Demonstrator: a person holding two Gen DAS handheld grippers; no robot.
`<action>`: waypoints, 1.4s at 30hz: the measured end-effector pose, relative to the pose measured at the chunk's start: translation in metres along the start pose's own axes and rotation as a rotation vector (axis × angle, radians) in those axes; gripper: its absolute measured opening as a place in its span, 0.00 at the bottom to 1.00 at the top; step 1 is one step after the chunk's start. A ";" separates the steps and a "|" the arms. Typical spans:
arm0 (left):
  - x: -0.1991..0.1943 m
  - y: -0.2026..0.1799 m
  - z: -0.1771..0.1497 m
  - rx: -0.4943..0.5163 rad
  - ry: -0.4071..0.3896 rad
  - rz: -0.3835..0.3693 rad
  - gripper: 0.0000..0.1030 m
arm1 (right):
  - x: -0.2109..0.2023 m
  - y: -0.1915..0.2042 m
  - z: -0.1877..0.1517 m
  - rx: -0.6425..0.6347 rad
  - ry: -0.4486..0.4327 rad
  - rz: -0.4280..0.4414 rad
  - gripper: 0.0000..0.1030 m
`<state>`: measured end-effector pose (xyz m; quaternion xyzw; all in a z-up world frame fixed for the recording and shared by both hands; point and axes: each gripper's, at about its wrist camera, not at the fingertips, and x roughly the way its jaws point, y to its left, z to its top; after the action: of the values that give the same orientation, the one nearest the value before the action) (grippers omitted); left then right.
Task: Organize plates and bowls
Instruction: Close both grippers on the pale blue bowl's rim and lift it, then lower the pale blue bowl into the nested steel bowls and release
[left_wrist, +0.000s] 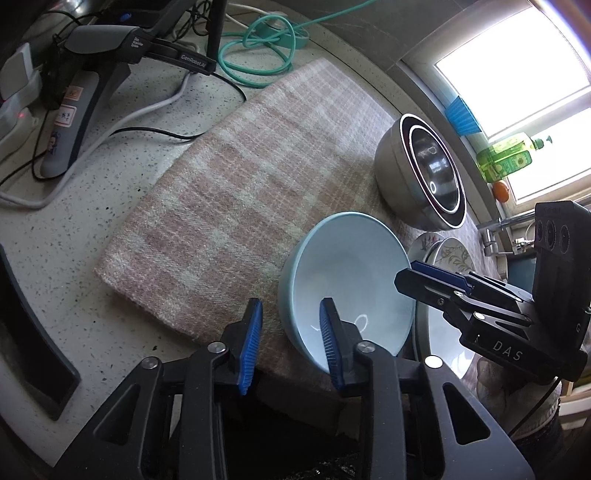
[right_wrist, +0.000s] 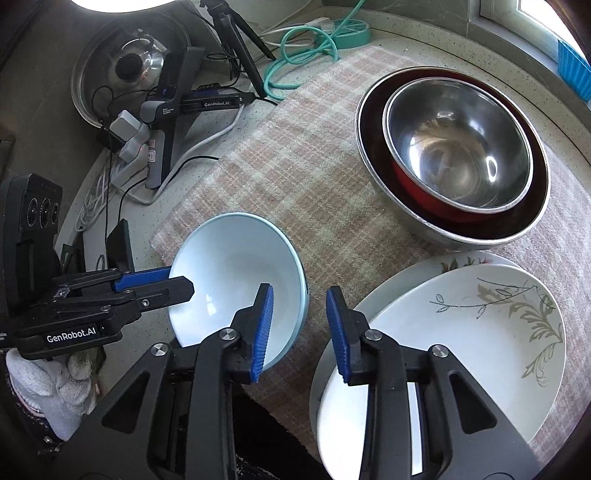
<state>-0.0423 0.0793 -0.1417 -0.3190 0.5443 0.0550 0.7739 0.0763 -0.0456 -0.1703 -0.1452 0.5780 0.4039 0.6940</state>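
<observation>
A light blue bowl (left_wrist: 347, 280) (right_wrist: 236, 280) rests on the pink checked cloth (left_wrist: 236, 192) (right_wrist: 314, 173). My left gripper (left_wrist: 291, 343) is open, its jaws straddling the bowl's near-left rim; it also shows in the right wrist view (right_wrist: 177, 282). My right gripper (right_wrist: 299, 332) is open, its left finger over the bowl's right rim, its right finger over the white flowered plates (right_wrist: 461, 332) (left_wrist: 443, 258). In the left wrist view the right gripper (left_wrist: 417, 277) reaches the bowl's right rim. Nested steel and red bowls (right_wrist: 454, 155) (left_wrist: 424, 170) stand behind.
A gripper stand (left_wrist: 92, 74) (right_wrist: 173, 110), power strip and cables (left_wrist: 258, 48) crowd the speckled counter (left_wrist: 74, 258) at the back left. A pot lid (right_wrist: 122, 62) leans in the corner. A window sill with a green bottle (left_wrist: 506, 155) and a tap (left_wrist: 495, 236) lies to the right.
</observation>
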 end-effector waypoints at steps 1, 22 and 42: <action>0.001 0.001 0.000 0.000 0.003 -0.003 0.14 | 0.002 0.000 0.000 0.002 0.004 -0.001 0.25; -0.012 -0.013 0.010 0.033 -0.026 -0.009 0.11 | -0.012 -0.009 0.004 0.080 -0.024 0.057 0.11; -0.023 -0.074 0.073 0.174 -0.088 -0.086 0.11 | -0.084 -0.050 0.036 0.183 -0.194 0.043 0.11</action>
<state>0.0395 0.0674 -0.0748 -0.2709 0.4984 -0.0117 0.8235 0.1370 -0.0858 -0.0963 -0.0289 0.5455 0.3763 0.7483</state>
